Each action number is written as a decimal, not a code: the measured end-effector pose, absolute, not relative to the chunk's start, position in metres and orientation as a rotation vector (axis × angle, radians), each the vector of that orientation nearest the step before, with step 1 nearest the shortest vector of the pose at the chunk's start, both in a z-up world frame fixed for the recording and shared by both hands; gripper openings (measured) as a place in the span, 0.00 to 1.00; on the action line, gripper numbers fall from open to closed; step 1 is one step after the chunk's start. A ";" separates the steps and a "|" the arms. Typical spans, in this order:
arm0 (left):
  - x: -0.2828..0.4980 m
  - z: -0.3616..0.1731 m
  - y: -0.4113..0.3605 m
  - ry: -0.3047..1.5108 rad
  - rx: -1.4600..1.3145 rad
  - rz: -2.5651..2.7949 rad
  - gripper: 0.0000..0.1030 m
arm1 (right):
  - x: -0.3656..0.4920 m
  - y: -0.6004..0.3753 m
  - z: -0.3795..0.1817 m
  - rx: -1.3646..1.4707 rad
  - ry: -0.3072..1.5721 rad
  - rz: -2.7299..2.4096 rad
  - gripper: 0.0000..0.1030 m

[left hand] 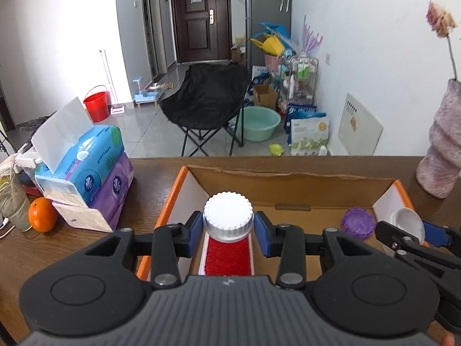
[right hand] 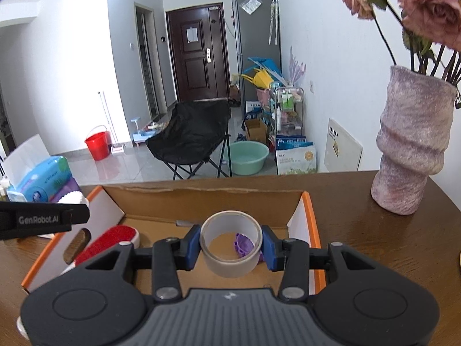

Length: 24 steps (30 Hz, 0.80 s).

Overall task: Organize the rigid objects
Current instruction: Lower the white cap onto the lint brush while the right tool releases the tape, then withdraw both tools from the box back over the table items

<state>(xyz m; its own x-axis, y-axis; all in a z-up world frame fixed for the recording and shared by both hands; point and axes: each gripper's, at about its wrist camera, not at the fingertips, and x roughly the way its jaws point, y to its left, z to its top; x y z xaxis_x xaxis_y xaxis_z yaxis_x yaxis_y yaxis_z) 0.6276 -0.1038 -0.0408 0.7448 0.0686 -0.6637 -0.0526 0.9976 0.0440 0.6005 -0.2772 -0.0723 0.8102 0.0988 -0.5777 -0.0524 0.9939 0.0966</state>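
- Both views are evenly lit by soft daylight; the white walls [left hand: 360,43] are rendered bright, almost washed out on the left.
- Glare is seen on the floor tiles [right hand: 115,170] beside the red bucket [right hand: 97,142].
- Only faint, soft shadows are cast on the table [left hand: 72,248].
- Straight lines are bent by the fisheye lens, most strongly at the edges, and the top corners are darkened.
- Focus is held throughout; slight softness is noted on the flowers [right hand: 432,14].

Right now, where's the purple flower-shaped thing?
The purple flower-shaped piece lies on the floor of the cardboard box, toward its right end in the left wrist view. In the right wrist view it shows through the tape roll.
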 end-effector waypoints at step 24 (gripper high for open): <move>0.615 -0.049 -0.098 0.701 0.047 0.102 1.00 | 0.589 -0.284 -0.088 0.062 0.637 0.084 1.00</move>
<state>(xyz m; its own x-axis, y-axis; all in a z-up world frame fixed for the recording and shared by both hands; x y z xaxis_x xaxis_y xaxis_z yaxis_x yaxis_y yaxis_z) 0.6149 -0.0975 -0.0490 0.7592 0.1095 -0.6416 -0.0777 0.9939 0.0778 0.5891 -0.2843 -0.0883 0.8004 0.0971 -0.5915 -0.0591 0.9948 0.0833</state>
